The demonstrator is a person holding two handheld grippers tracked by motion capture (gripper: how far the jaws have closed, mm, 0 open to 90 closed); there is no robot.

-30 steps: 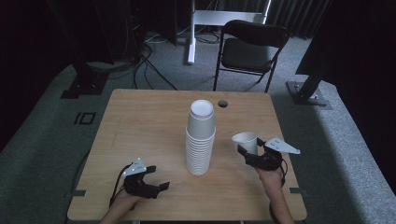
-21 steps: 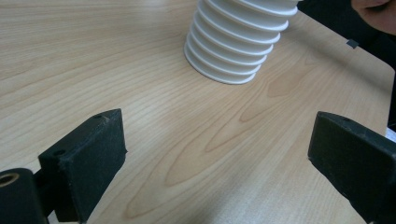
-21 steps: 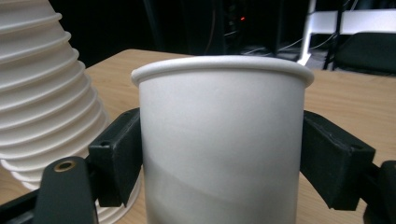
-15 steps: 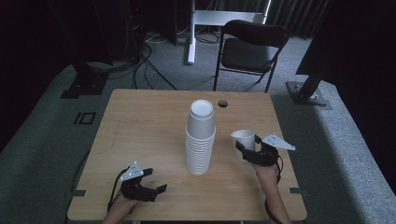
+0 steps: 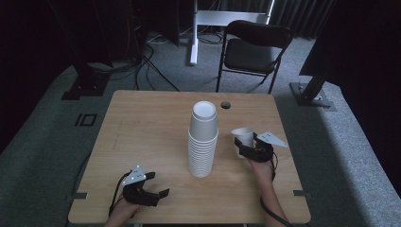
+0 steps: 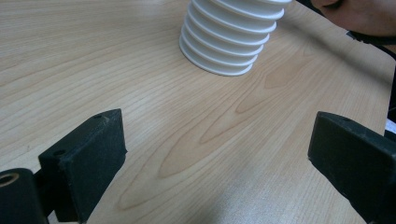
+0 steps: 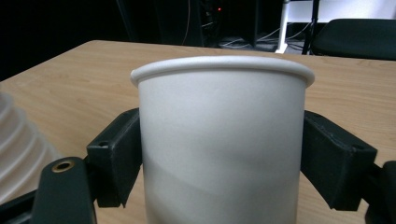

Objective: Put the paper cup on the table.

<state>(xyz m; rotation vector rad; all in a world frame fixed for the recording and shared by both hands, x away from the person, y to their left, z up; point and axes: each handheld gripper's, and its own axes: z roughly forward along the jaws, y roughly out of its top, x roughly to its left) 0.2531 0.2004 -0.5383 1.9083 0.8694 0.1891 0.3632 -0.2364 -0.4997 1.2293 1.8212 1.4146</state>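
Wooden counter (image 5: 142, 132) with a tall stack (image 5: 203, 139) of upturned white cups near its middle. Left hand-held gripper (image 5: 150, 191) low at the near left corner, jaws wide apart over bare wood, gripping nothing; base of the stack ahead of it in the left gripper view. Right hand-held gripper (image 5: 246, 147) just right of the stack, jaws clamped on both sides of a single white cup (image 5: 243, 137), upright with rim on top, apart from the stack. Whether raised or touching the counter: cannot tell. Black chair (image 5: 250, 47) on the floor beyond the far edge.
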